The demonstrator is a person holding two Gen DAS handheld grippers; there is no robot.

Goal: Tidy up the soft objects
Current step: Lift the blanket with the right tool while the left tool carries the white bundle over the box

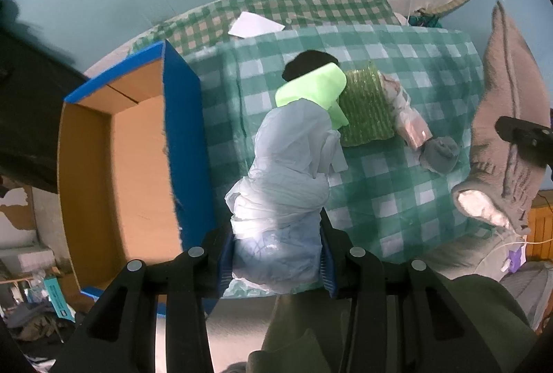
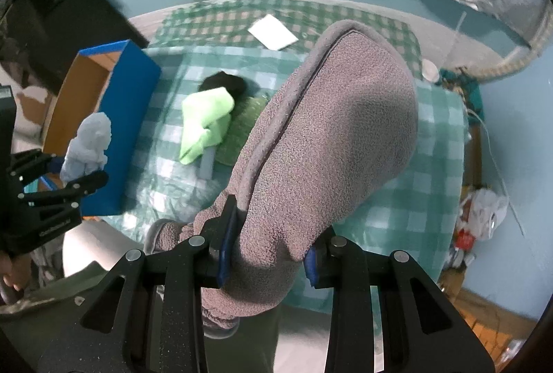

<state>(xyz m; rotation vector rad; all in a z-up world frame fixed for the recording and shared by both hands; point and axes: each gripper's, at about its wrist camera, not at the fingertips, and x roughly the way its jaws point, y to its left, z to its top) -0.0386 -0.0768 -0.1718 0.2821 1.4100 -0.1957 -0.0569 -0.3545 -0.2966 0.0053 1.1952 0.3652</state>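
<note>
My left gripper (image 1: 276,255) is shut on a crumpled pale blue plastic bag (image 1: 290,172) and holds it above the checked cloth, beside the blue cardboard box (image 1: 138,145). The bag also shows in the right wrist view (image 2: 90,145). My right gripper (image 2: 266,255) is shut on a grey fleece garment (image 2: 328,131) that fills the middle of its view; it also shows in the left wrist view (image 1: 501,131). On the cloth lie a neon green cloth (image 1: 314,86), a green knitted piece (image 1: 366,107), a black item (image 1: 307,62) and a rolled grey sock (image 1: 442,152).
The open box, brown inside, stands at the left edge of the green checked cloth (image 1: 397,183). A white sheet of paper (image 1: 255,24) lies at the back. A clear wrapped packet (image 1: 408,117) lies by the sock. Clutter lies on the floor at right (image 2: 484,214).
</note>
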